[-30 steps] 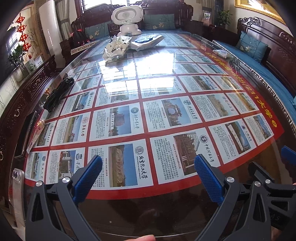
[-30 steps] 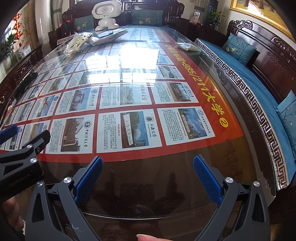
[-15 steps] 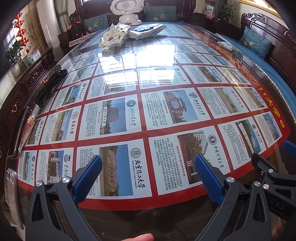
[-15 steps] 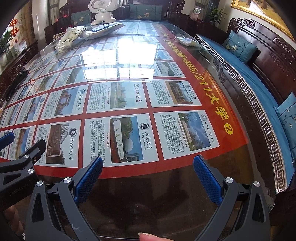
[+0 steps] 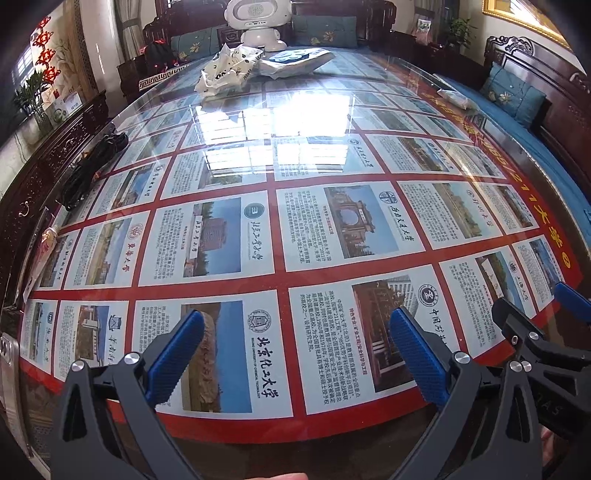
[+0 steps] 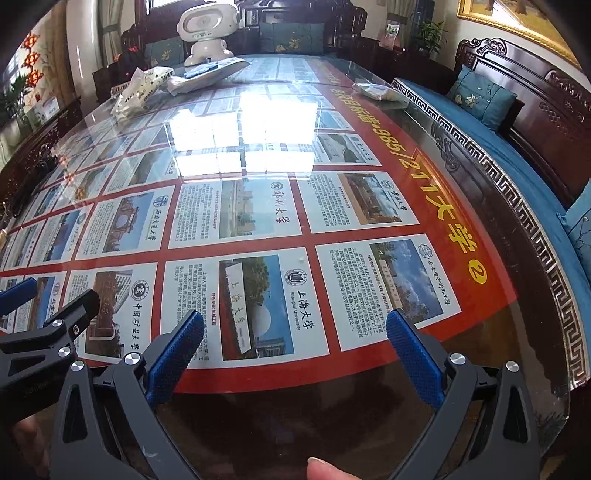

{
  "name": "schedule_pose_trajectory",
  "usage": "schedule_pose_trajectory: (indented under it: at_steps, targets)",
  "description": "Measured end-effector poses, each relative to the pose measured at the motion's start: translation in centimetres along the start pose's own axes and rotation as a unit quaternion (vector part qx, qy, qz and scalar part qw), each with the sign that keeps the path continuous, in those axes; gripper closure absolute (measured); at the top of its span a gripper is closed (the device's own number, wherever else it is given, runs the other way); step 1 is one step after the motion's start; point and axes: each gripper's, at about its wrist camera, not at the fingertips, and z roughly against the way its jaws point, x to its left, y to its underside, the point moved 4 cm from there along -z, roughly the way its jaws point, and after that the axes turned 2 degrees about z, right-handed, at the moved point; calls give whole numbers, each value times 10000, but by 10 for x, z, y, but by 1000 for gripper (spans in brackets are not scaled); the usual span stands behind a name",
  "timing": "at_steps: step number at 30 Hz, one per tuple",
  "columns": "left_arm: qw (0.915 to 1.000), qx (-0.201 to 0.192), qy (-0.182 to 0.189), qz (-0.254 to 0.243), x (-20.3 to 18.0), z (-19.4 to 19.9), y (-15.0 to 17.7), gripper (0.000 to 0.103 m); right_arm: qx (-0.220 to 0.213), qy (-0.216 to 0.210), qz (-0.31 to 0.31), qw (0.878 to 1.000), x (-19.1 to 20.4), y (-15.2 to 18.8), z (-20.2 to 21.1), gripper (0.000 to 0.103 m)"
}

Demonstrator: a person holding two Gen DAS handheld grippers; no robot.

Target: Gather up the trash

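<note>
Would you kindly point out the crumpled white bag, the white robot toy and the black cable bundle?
crumpled white bag [image 5: 227,70]: left wrist view, printed middle.
white robot toy [image 6: 207,27]: right wrist view, head.
black cable bundle [image 5: 92,166]: left wrist view, mid-coil.

Right tongs gape wide over the near edge of the glass-topped bench, nothing between the blue pads. Way past them, at the far end, a white robot toy stands. Just in front of it: a crumpled white bag and a flat white packet. Left tongs poke in beside.
</note>
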Motion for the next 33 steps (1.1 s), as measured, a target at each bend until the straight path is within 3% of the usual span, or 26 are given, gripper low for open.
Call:
schedule_pose_trajectory:
  at_steps: [8,33]
  targets:
    - [9998,-183,18,-21,-1,1,2,3,66,-156,-134,9998,-2,-6,-3,8]
    - [9998,-174,68,-19,-1,0,1,2,63,-163,-137,9998,-3,-7,-3,8]
